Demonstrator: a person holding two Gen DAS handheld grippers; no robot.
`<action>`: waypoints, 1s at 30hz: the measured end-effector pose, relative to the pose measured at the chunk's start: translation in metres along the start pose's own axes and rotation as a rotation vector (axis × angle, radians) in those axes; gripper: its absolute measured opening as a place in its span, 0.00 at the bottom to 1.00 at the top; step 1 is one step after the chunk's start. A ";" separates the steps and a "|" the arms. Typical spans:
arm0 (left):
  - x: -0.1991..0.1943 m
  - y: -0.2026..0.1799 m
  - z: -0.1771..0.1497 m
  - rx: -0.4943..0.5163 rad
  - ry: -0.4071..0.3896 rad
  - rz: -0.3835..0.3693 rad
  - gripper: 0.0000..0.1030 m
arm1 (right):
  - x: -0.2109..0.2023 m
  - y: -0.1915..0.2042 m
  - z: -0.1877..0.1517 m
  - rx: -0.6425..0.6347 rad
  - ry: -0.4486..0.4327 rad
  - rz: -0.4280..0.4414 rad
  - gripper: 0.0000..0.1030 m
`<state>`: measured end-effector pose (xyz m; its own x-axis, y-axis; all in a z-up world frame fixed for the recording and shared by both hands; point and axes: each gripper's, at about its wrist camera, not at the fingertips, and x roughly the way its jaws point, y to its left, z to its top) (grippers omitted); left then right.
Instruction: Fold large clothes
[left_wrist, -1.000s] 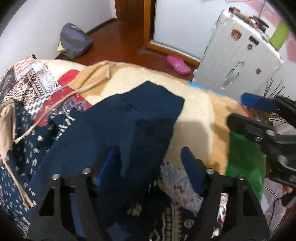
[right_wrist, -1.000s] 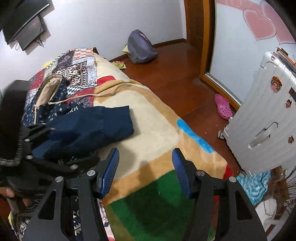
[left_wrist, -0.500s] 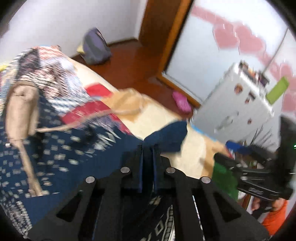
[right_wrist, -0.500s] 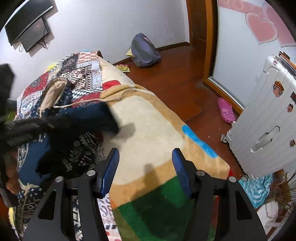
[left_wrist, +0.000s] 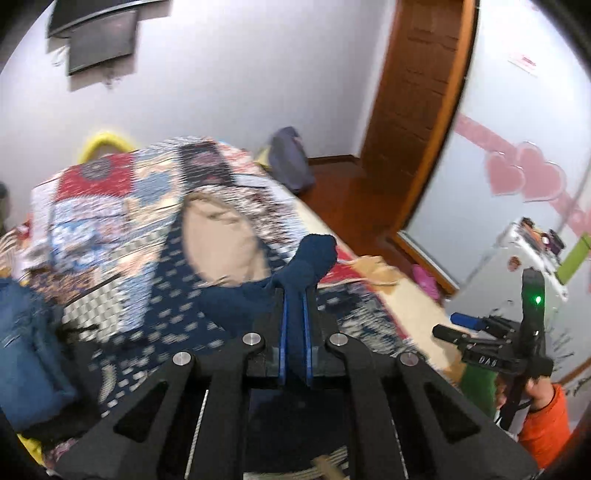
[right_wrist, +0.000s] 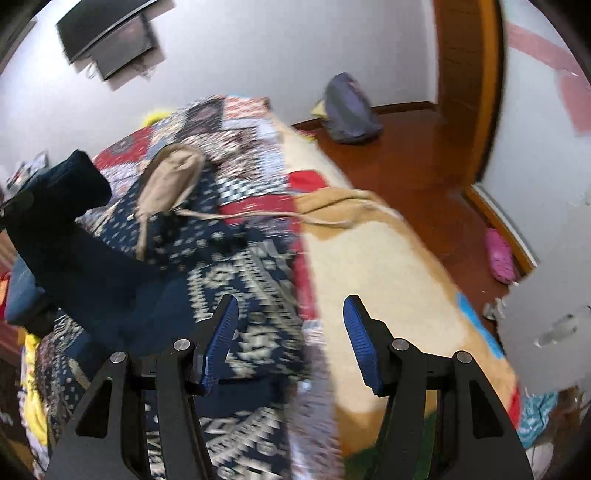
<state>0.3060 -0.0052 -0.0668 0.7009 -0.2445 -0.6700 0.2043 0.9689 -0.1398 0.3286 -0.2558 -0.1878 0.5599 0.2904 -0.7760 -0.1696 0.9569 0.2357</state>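
Only leftward — jaws pinching navy sleeve (left_wrist: 314, 254)

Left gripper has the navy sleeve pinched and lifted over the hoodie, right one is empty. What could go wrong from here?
1. The left gripper pinches only the navy sleeve near its cuff; the fabric may slip out as it is carried across.
2. The beige drawstring lies loose across the hoodie; it could get folded under or snag.
3. The right gripper hangs open over the hoodie's edge, pinning nothing, so the body may drag and bunch.
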 end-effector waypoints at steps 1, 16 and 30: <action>-0.003 0.011 -0.007 -0.019 0.006 0.016 0.06 | 0.007 0.006 0.001 -0.011 0.021 0.017 0.54; 0.008 0.137 -0.132 -0.289 0.157 0.164 0.06 | 0.068 0.062 -0.029 -0.204 0.213 -0.054 0.55; -0.003 0.161 -0.181 -0.479 0.179 0.061 0.22 | 0.068 0.074 -0.033 -0.257 0.213 -0.110 0.57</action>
<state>0.2134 0.1589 -0.2192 0.5652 -0.2172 -0.7959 -0.1985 0.9006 -0.3868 0.3276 -0.1654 -0.2427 0.4094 0.1529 -0.8995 -0.3315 0.9434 0.0095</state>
